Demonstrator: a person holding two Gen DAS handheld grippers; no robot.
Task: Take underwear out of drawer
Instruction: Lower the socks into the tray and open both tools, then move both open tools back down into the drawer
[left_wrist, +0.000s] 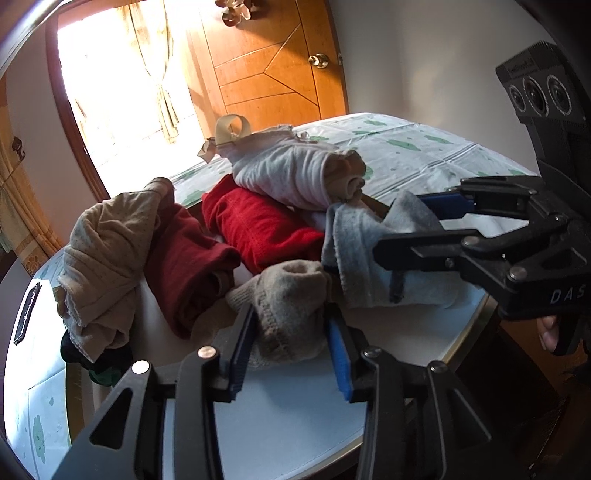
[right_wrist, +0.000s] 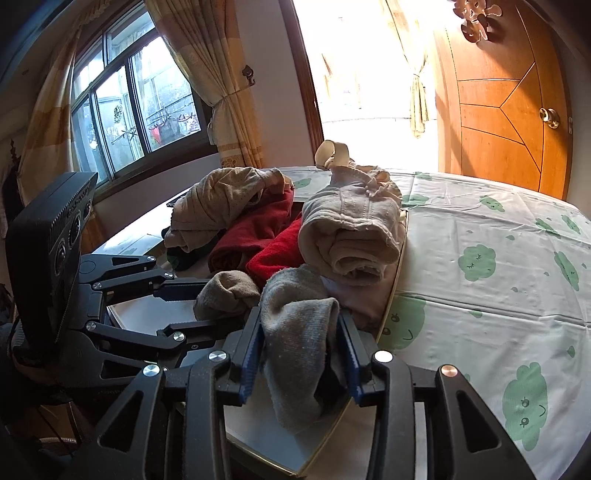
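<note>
An open white drawer (left_wrist: 295, 417) holds rolled garments. My left gripper (left_wrist: 291, 332) has its blue pads on both sides of a beige knitted roll (left_wrist: 291, 306), closed on it. My right gripper (right_wrist: 299, 339) is shut on a grey-blue garment (right_wrist: 299, 332), also in the left wrist view (left_wrist: 365, 254). Behind lie red rolls (left_wrist: 258, 225), a dark red roll (left_wrist: 188, 266), a beige dotted garment (left_wrist: 107, 258) and a white-pink roll (left_wrist: 295, 173). The left gripper shows in the right wrist view (right_wrist: 184, 306).
The drawer (right_wrist: 395, 291) sits by a bed with a white sheet printed with green shapes (right_wrist: 480, 258). A wooden door (right_wrist: 509, 103), a bright doorway with curtain (left_wrist: 122, 92) and a window (right_wrist: 122, 114) stand behind. A dark flat object (left_wrist: 27, 314) lies at left.
</note>
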